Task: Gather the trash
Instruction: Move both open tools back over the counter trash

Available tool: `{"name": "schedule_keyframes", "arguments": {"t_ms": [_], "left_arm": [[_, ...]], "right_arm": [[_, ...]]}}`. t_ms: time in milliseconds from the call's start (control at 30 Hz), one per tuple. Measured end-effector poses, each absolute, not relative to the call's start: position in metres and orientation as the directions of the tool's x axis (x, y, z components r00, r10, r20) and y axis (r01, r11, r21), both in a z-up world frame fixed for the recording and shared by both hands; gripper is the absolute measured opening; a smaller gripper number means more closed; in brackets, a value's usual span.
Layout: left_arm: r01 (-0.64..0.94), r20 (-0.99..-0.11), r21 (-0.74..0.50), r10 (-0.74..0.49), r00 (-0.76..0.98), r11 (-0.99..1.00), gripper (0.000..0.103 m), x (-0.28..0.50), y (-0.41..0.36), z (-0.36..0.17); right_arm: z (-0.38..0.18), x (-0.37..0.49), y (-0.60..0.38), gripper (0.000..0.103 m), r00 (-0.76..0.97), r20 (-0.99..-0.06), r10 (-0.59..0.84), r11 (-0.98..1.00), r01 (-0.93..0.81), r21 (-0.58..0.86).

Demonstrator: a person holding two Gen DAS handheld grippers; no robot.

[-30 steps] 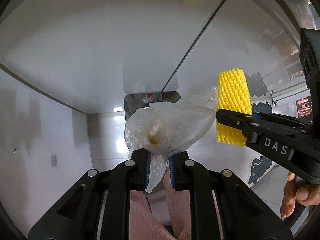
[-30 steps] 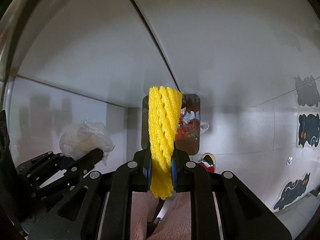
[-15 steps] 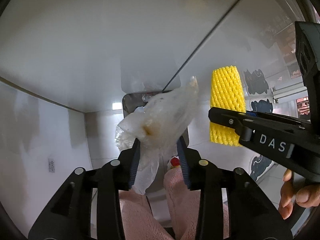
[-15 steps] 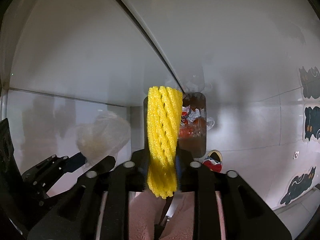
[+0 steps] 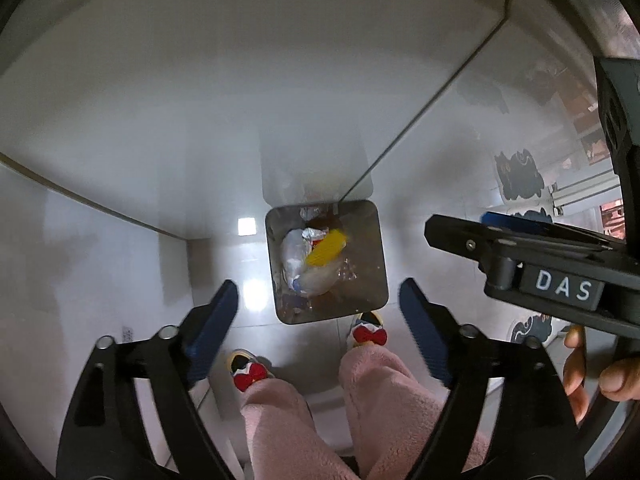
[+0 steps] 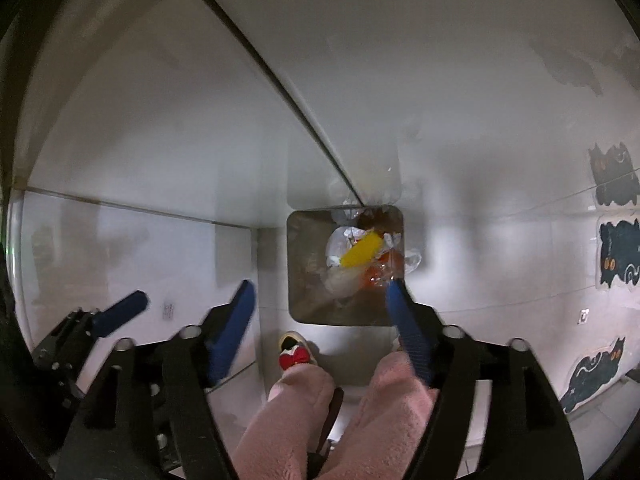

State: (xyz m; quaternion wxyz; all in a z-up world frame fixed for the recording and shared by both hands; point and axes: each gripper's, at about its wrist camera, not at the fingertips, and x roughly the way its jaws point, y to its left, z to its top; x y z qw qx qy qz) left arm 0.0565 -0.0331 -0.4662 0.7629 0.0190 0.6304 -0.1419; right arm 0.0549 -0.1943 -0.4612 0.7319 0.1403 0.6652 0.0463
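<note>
Left wrist view, nearest first: pink fleece trouser legs (image 5: pixel 280 420) and red-bowed slippers (image 5: pixel 250 372) at the bottom edge, then left gripper (image 5: pixel 318 328) pointing steeply down, jaws opening wide, nothing between the blue pads (image 5: pixel 214 320). Beyond the fingertips, on the pale tiled floor (image 5: pixel 120 264): a square metal bin (image 5: pixel 370 280), open-topped, set into the corner where two white walls (image 5: pixel 200 80) meet. Inside it, a yellow foam net sleeve (image 5: pixel 328 252) lying slantwise across a clear plastic bag (image 5: pixel 316 280), among other wrappers. Off to the right, right gripper (image 5: pixel 452 230) seen side-on, a hand (image 5: pixel 596 376) on its grip.

Right wrist view, same order: trouser legs, one slipper, then the right gripper (image 6: pixel 320 320) likewise aimed down with jaws opening and empty, one pad overlapping the bin's near corner in the picture only. Foam sleeve (image 6: pixel 362 252) and bag (image 6: pixel 340 282) again visible down in the bin (image 6: pixel 300 280). Left gripper's blue pad (image 6: pixel 120 312) just visible at the far left. Cat-shaped decals (image 6: pixel 614 176) on the right-hand wall.

Step in hand, by appearances: the drop, both pieces released and apparently landed, though blur leaves settling uncertain. Next move likely calls for lifting both tools clear of the bin and turning away to seek further litter; none visible on the floor around here.
</note>
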Motion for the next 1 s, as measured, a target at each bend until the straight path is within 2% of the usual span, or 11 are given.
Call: {"name": "schedule_keyframes", "arguments": {"t_ms": [200, 633, 1000], "left_arm": [[0.264, -0.961, -0.129, -0.186, 0.202, 0.956, 0.093, 0.051, -0.026, -0.435], [0.258, -0.928, -0.085, -0.171, 0.330, 0.962, 0.095, 0.048, -0.012, -0.340], [0.251, -0.866, -0.062, -0.177, 0.468, 0.966, 0.095, 0.073, -0.014, -0.254]], "right_arm": [[-0.421, 0.047, -0.196, 0.094, 0.162, -0.962, 0.220, 0.967, 0.093, 0.237], [-0.321, 0.054, -0.206, 0.095, 0.295, -0.930, 0.219, 0.966, 0.066, 0.248], [-0.228, 0.083, -0.226, 0.095, 0.486, -0.857, 0.172, 0.973, 0.050, 0.224]]}}
